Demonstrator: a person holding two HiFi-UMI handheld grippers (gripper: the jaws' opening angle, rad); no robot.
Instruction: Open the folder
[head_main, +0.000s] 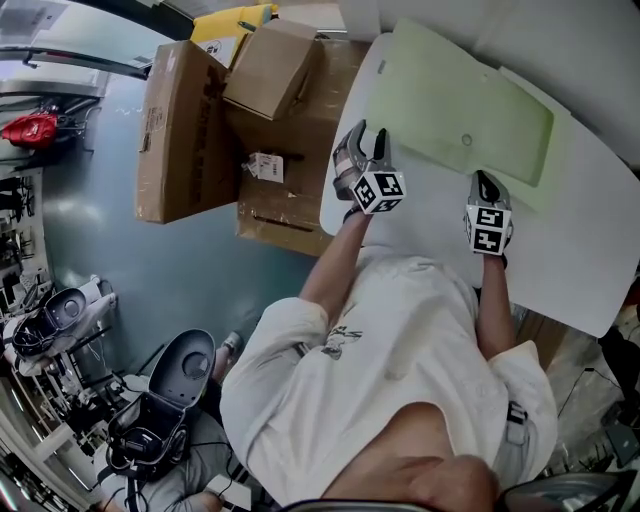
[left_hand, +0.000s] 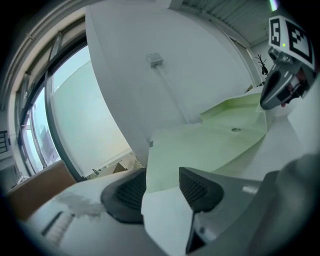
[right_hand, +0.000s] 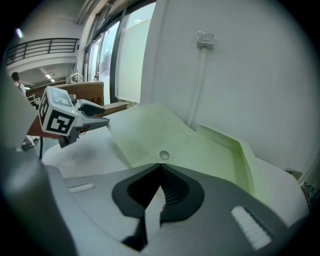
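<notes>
A light green folder (head_main: 455, 105) lies flat on the white table (head_main: 580, 260), its snap button (head_main: 466, 140) facing up. My left gripper (head_main: 368, 138) is at the folder's near left corner, low over the table. In the left gripper view its jaws stand open, with the folder's edge (left_hand: 165, 170) just beyond the pads (left_hand: 196, 187) and nothing pressed between them. My right gripper (head_main: 486, 182) rests at the folder's near edge, close to the button (right_hand: 164, 155), with its jaws shut and nothing seen in them. The folder's far side (right_hand: 245, 155) stands up as a raised lip.
Brown cardboard boxes (head_main: 190, 130) stand on the floor just left of the table, with a yellow item (head_main: 235, 25) behind them. A white wall (left_hand: 200, 65) rises right behind the table. Open dark cases (head_main: 165, 400) lie on the floor near the person.
</notes>
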